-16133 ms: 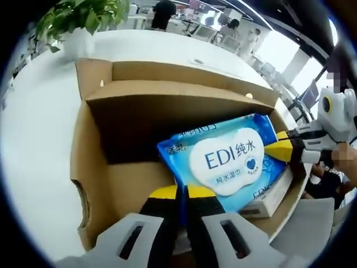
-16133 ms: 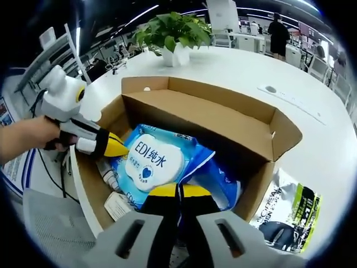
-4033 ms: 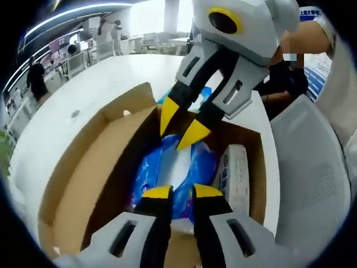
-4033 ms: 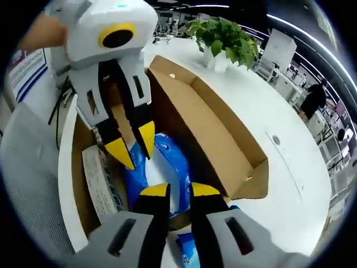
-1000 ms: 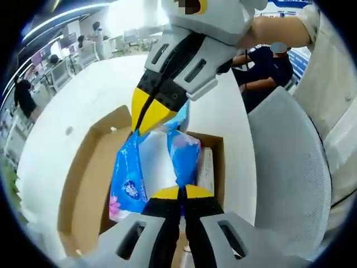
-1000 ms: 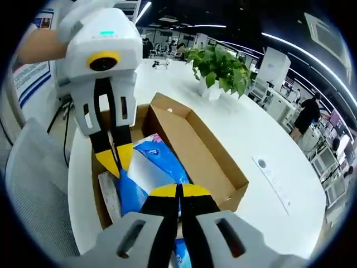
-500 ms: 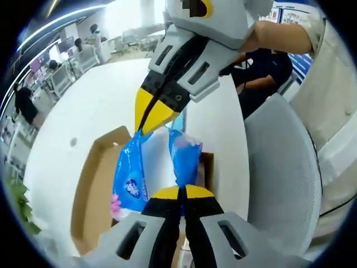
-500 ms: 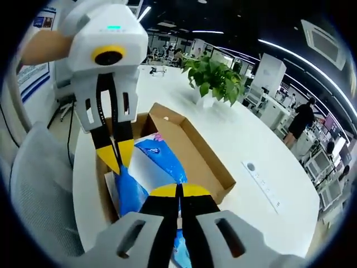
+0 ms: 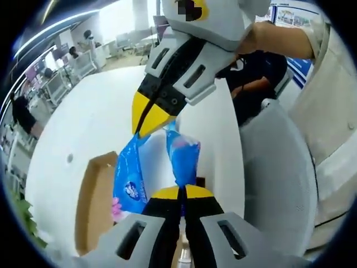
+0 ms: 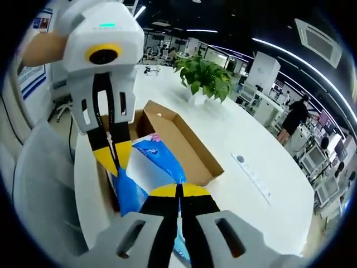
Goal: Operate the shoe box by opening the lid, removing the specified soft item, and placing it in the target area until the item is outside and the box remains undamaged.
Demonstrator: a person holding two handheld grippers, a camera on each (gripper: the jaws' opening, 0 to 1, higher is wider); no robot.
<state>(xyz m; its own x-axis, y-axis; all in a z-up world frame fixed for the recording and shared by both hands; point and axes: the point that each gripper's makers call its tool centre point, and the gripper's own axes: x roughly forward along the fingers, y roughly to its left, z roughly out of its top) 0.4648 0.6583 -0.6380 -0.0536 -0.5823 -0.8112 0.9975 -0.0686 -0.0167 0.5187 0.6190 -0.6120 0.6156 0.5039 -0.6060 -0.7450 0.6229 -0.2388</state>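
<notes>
Now both grippers' jaws clamp the wipes pack (image 9: 129, 177); box (image 10: 184, 146) below.

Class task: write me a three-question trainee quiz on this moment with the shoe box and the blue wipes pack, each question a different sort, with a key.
1. True or false: both tongs are shut on the blue wipes pack.
2. Multiple choice: the left tongs and right tongs hold the pack
A. flat on the white table
B. lifted above the open shoe box
C. on the grey chair
3. Fill in: on the table beyond the box stands a green ___.

Key: 1 true; 2 B; 3 plant.
</notes>
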